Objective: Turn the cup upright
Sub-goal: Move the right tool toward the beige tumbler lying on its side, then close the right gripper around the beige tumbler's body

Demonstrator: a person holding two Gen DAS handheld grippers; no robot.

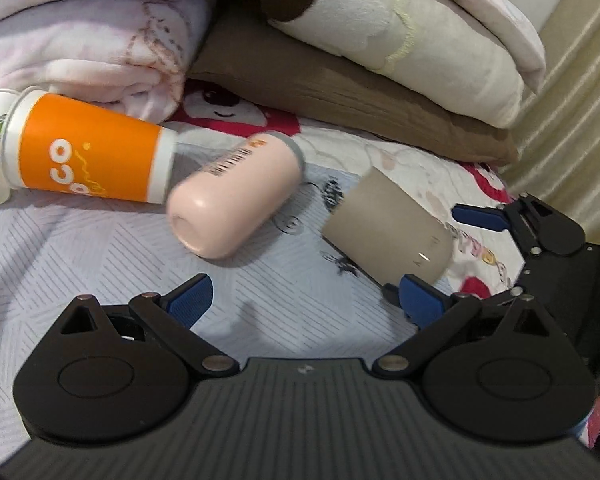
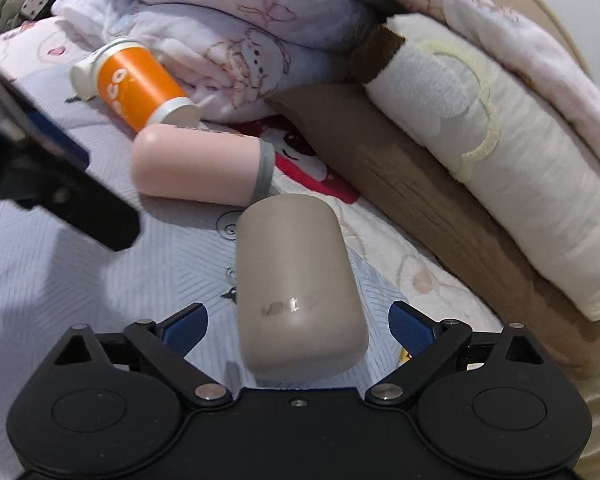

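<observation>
Both grippers, left (image 1: 306, 298) and right (image 2: 298, 322), are spread wide and hold nothing. Between the right one's blue fingers (image 2: 186, 326) the matte taupe cup (image 2: 296, 292) lies sideways on the quilted bedspread (image 2: 80, 280).

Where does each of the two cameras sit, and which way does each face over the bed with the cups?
Left wrist: on the left gripper, facing forward over the bed toward the pink cup and orange cup; its own open blue fingers show, with the right gripper at right.
Right wrist: on the right gripper, facing the grey cup lying between its open fingers; part of the left gripper shows at left.
Shared: all three cups on their sides, the brown pillow and the folded blankets.
</observation>
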